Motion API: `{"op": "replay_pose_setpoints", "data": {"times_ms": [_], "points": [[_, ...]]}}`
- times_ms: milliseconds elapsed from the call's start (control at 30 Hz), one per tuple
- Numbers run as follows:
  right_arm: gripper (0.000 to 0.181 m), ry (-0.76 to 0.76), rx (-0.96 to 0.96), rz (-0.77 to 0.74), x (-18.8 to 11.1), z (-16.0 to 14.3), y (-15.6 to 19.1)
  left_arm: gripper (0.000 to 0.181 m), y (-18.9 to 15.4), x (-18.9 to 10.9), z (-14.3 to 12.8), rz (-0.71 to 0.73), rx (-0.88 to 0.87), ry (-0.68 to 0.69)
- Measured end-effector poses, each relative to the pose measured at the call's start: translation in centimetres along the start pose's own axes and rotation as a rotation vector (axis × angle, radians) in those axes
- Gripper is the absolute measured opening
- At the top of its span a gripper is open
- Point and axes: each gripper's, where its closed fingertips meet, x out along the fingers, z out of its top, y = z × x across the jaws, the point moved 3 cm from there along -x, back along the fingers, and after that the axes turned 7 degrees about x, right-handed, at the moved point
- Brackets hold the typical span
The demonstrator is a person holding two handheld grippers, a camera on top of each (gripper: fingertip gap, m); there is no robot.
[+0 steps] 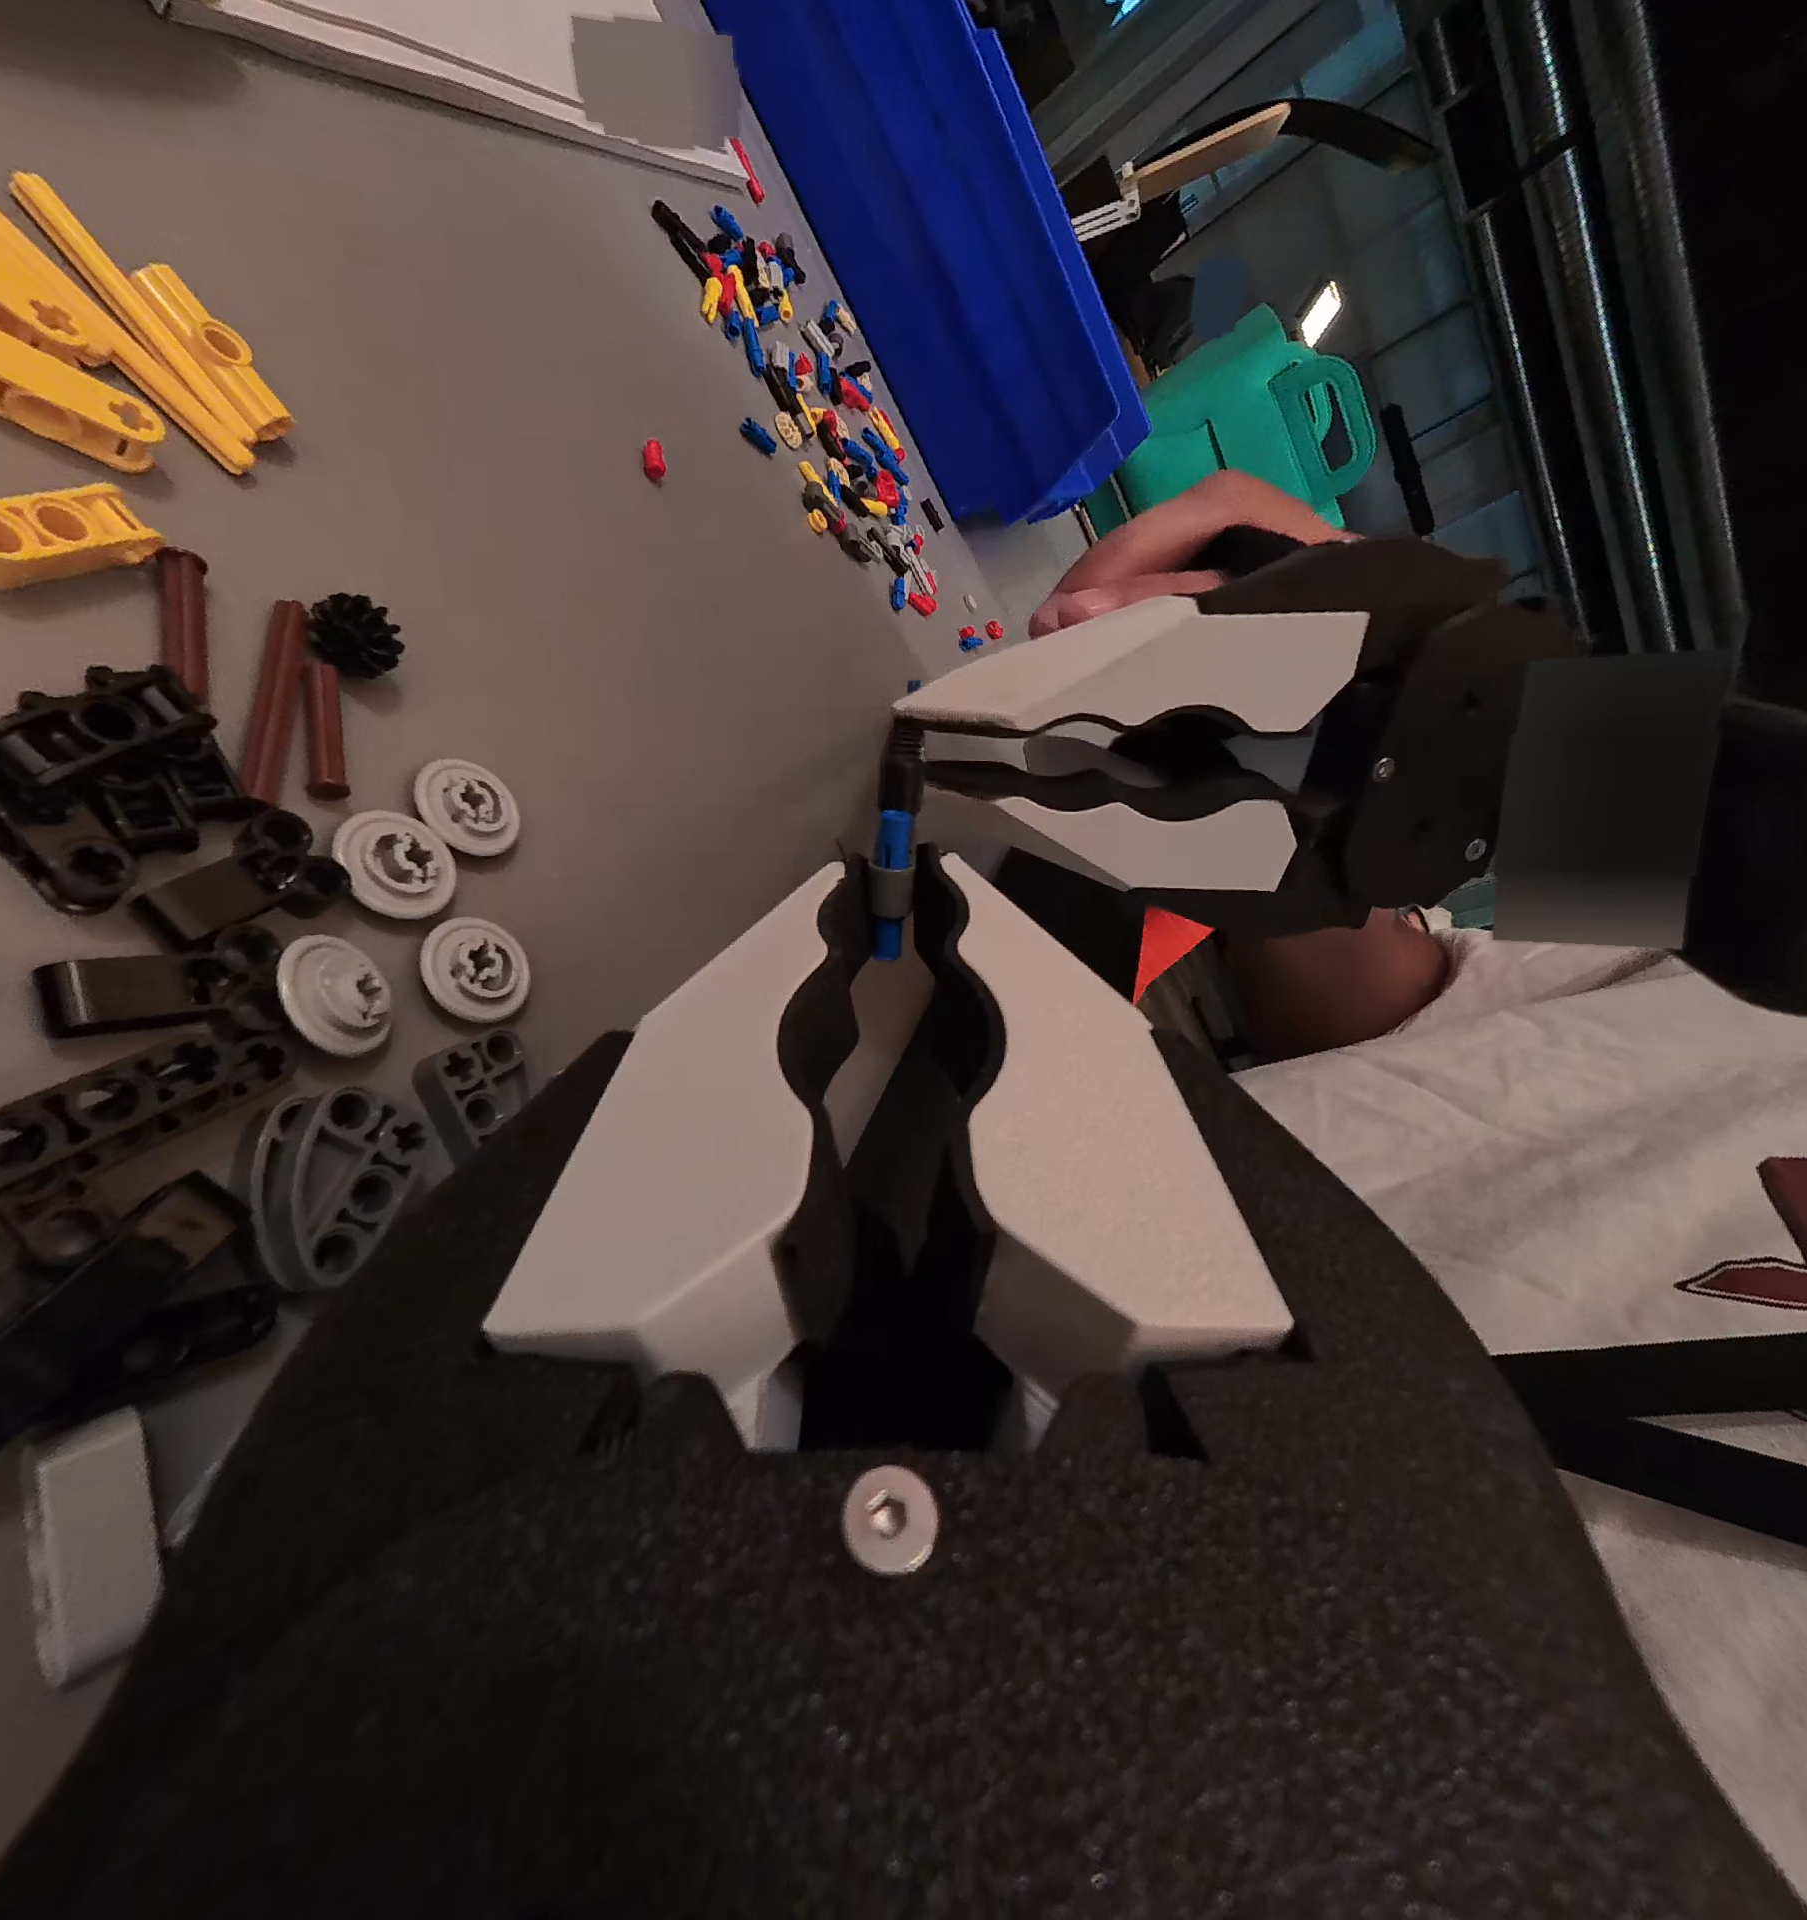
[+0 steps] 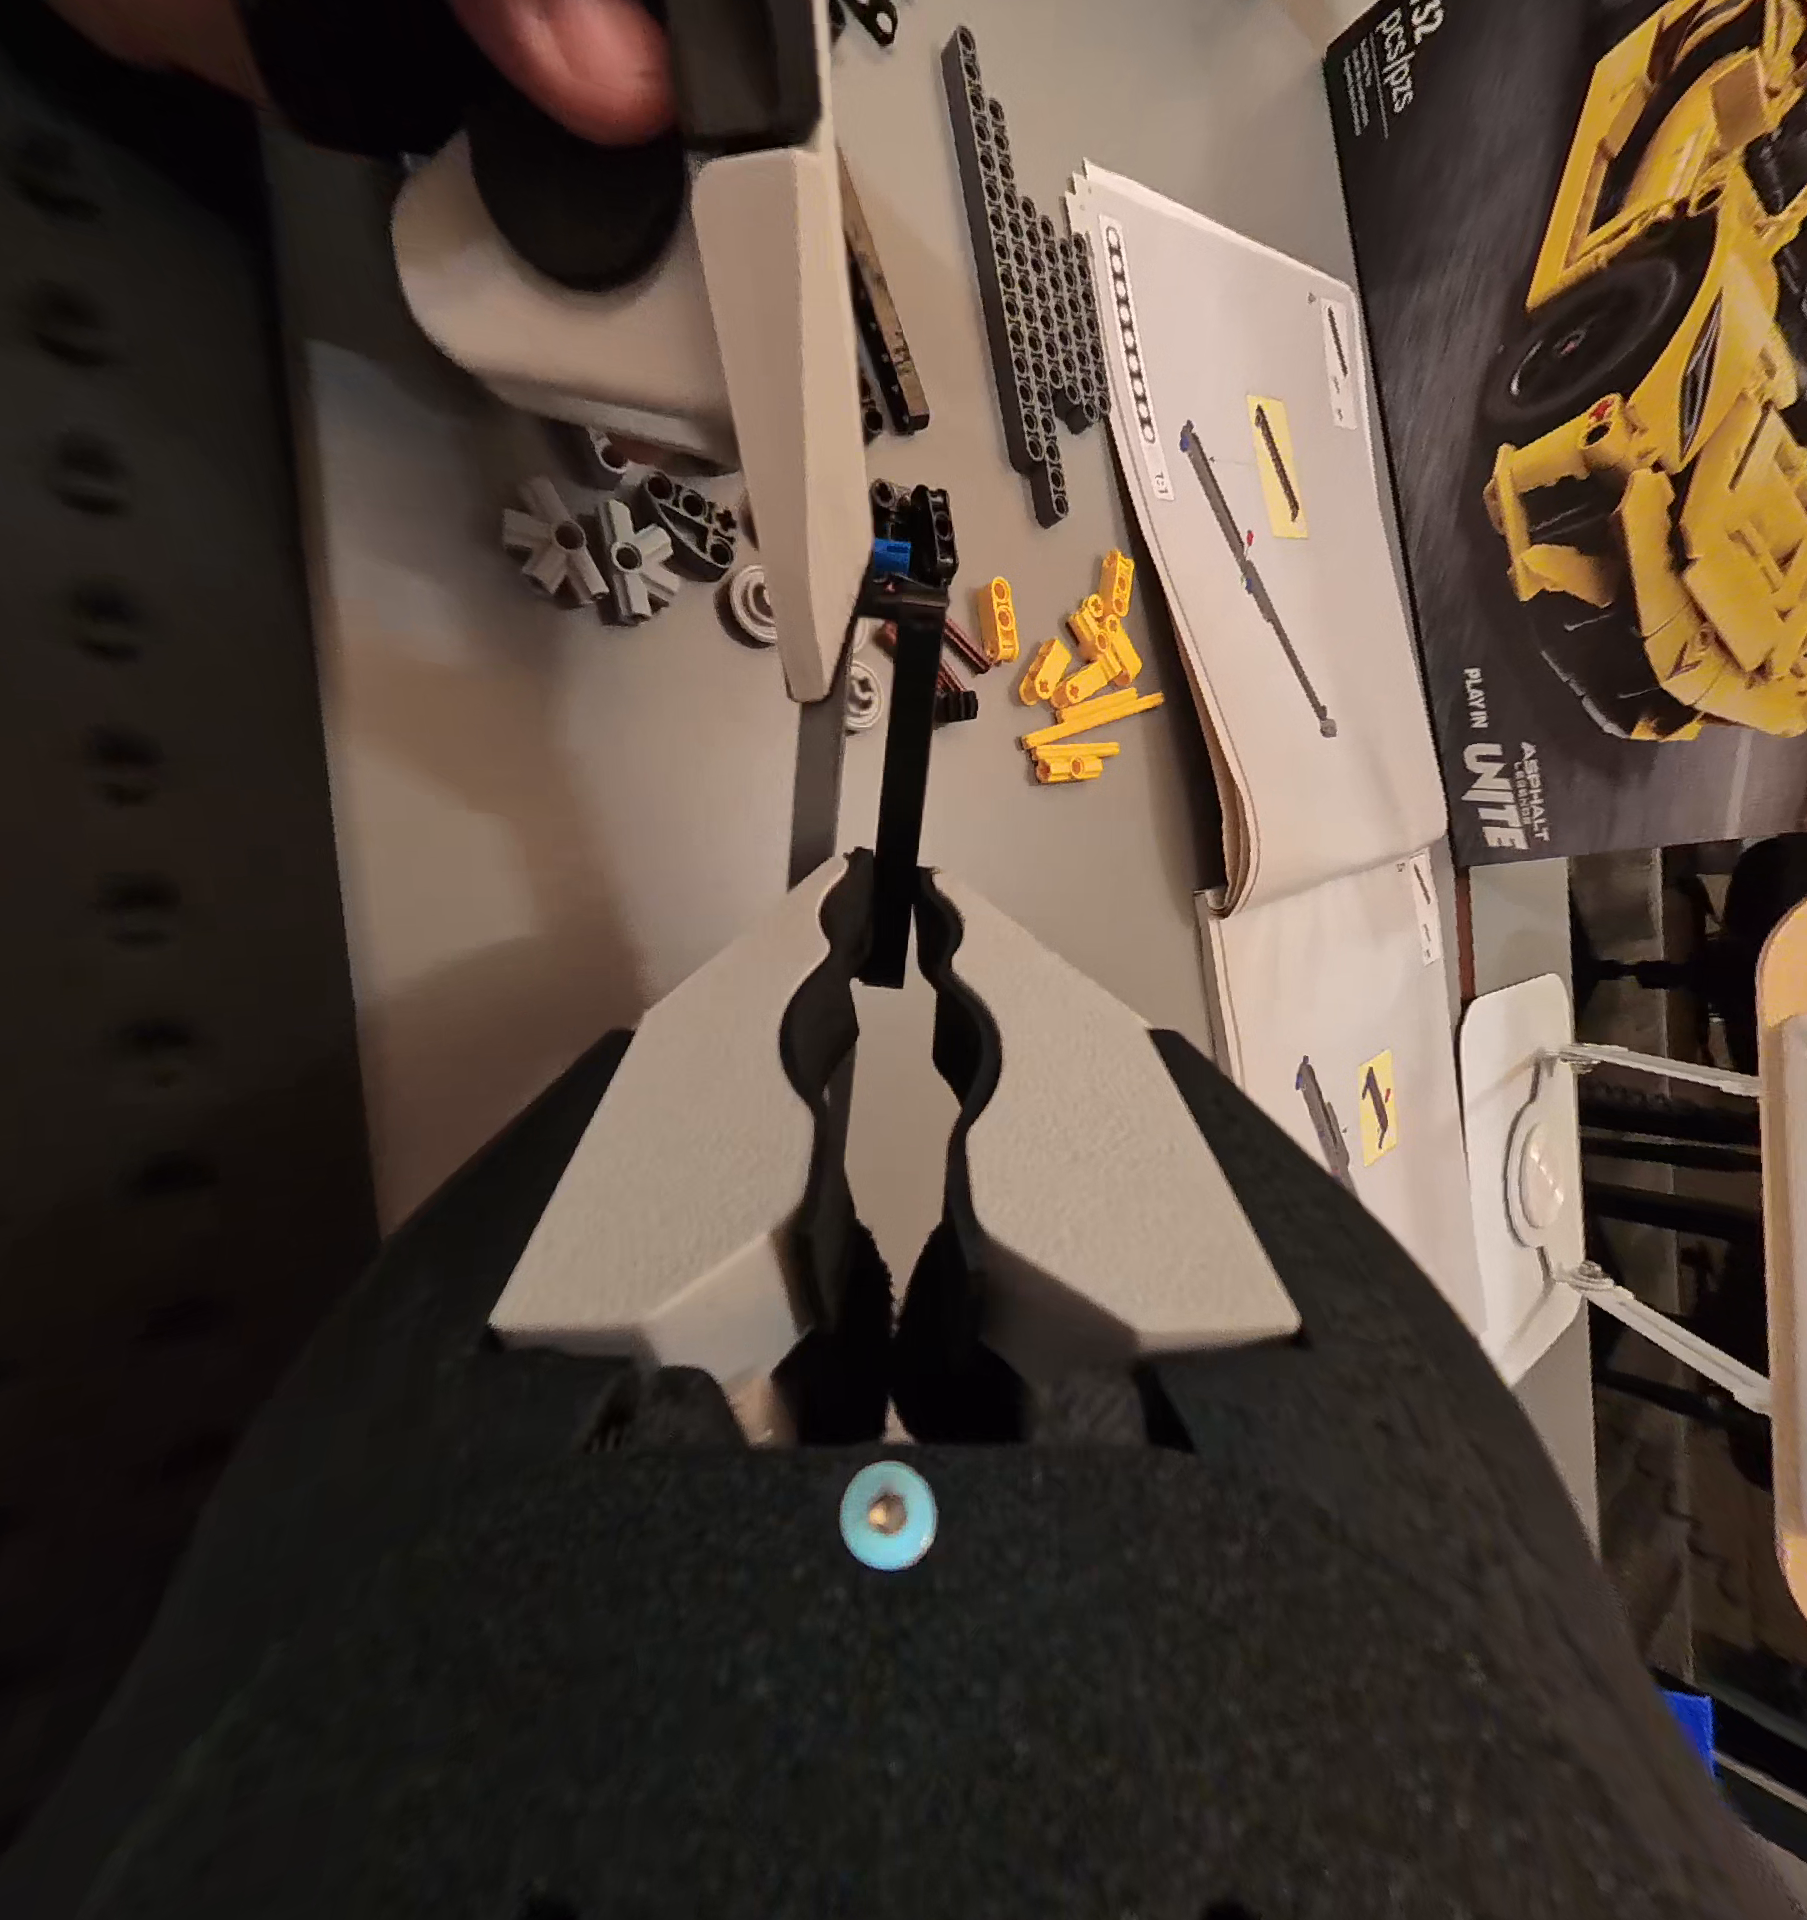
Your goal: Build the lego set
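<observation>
The left gripper [image 1: 886, 873] is clamped on a blue pin [image 1: 888, 883] between its fingertips. Just beyond them, the right gripper [image 2: 886, 883] pinches a long black beam [image 2: 901, 790], whose far end meets the pin. Loose yellow pieces [image 2: 1081, 665] lie farther off on the grey table [image 1: 525, 540].
</observation>
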Motion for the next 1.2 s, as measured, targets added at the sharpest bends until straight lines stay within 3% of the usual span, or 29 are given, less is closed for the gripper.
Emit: {"op": "replay_pose_setpoints", "data": {"times_ms": [400,700,900,1067,1133,1200], "points": [[0.007,-0.043,0.017,0.142,-0.1,-0.3,1.1,0.007,-0.2,0.3,-0.2,-0.004,0.015,0.026],[0.008,-0.039,0.092,0.146,-0.1,-0.3,1.4,0.005,-0.2,0.3,-0.4,0.006,0.030,0.029],[0.038,-0.033,0.127,0.220,-0.6,-0.3,2.2,0.005,-0.3,0.5,-0.7,0.006,0.043,0.054],[0.036,-0.066,0.178,0.211,-1.1,-0.2,1.5,0.005,-0.5,0.5,-0.6,-0.007,0.043,0.052],[0.037,-0.098,0.235,0.269,-1.5,0.0,1.7,0.004,-1.0,0.3,-0.5,-0.045,0.062,0.047],[0.027,-0.174,0.301,0.400,-2.3,0.7,2.2,0.005,-1.9,0.0,-0.5,-0.102,0.119,0.051]]}}
